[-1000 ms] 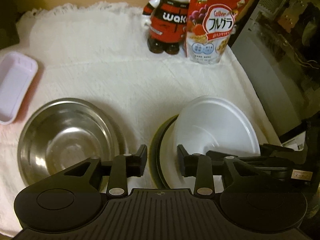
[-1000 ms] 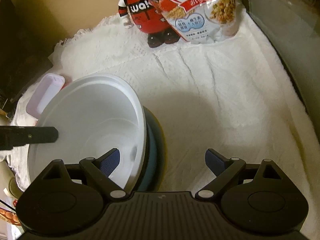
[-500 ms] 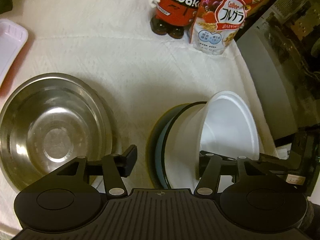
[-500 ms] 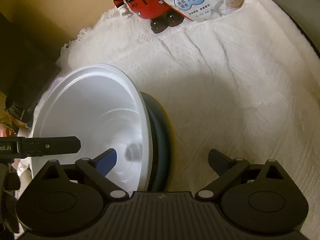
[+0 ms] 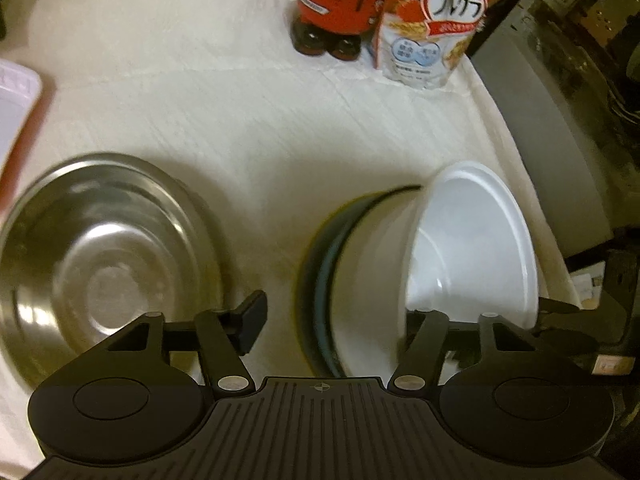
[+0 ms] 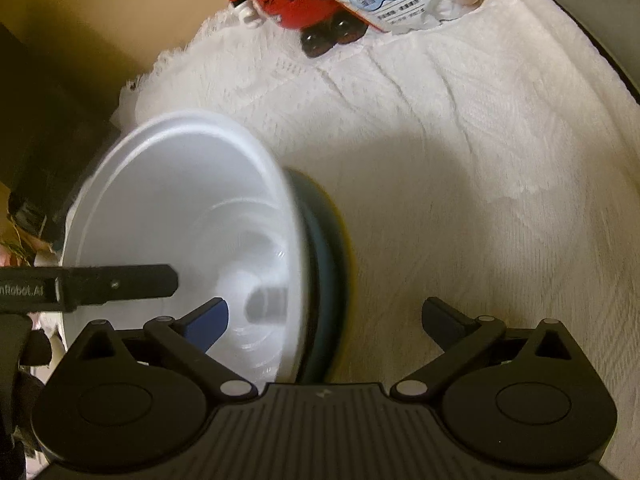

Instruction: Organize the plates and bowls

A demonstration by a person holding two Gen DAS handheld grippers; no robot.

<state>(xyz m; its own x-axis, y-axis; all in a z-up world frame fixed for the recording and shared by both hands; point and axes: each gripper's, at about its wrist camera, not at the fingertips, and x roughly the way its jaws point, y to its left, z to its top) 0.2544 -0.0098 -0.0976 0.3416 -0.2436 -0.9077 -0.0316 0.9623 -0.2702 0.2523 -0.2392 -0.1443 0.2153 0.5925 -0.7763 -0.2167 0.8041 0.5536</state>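
While both tools hover low over the cloth-covered table [image 5: 248, 128], the white bowl [image 5: 472, 248] sits tilted on a dark plate [image 5: 320, 264] with a yellowish edge, its mouth leaning toward the right side of the left wrist view. The left tool [image 5: 332, 320] stands wide open; its left finger is over bare cloth just beside the steel bowl [image 5: 104, 248], and its right finger reaches inside the white bowl, so the bowl's near wall lies between the jaws, though whether a pad touches it cannot be told. The right tool [image 6: 324, 316] is also spread wide, its blue-padded finger inside the white bowl [image 6: 180, 216] and its other finger over the cloth, with the bowl's rim and the plate's edge [image 6: 328, 240] between them; no pad visibly presses on either. Seen from the right wrist, a finger of the left tool reaches into the bowl from the left. A steel bowl rests upright on the cloth, well apart from the plate. At the far edge stand a red figurine [image 5: 336, 4] and a cereal bag [image 5: 432, 28], side by side. A pale tray [image 5: 16, 120] lies at the left.
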